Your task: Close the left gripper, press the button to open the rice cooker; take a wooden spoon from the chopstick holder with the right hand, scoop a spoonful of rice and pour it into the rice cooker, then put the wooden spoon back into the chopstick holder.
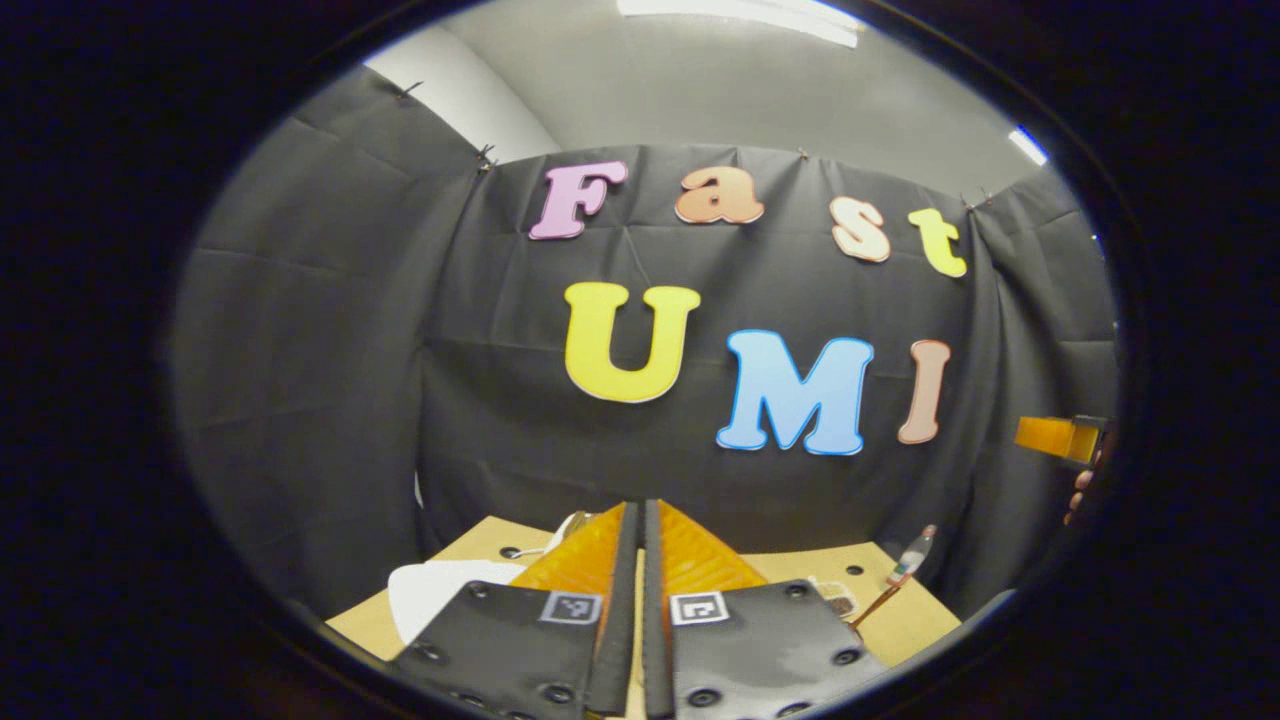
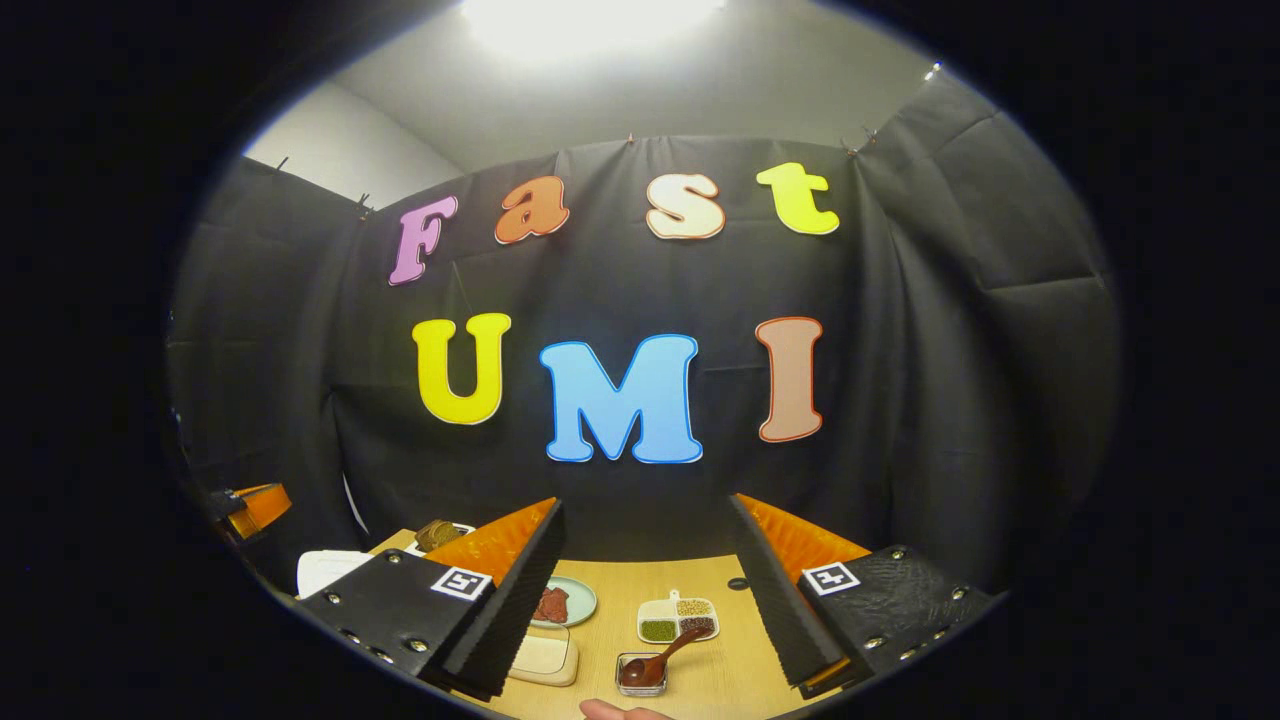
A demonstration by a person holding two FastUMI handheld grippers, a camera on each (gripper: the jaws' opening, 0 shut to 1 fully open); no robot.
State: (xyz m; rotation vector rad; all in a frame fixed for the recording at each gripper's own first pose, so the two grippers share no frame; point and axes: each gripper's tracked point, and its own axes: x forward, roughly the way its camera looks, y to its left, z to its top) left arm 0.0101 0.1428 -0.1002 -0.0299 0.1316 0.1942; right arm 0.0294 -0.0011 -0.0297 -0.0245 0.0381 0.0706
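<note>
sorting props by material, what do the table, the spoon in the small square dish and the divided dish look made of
Table: pale wood or wood-look board, matt, with faint grain. Spoon: dark brown with a slight sheen, probably wood, though plastic is possible. Divided dish: cream and smooth, likely ceramic or plastic; its compartments hold green, tan and dark grains.

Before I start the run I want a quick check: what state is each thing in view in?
Left gripper: jaws closed together, holding nothing.
Right gripper: jaws wide open, empty.
Rice cooker: white, partly hidden; lid state unclear.
Divided dish: filled with grains, flat on the table.
Small square container: a dark spoon resting in it.
Green plate: something reddish on it.
</note>
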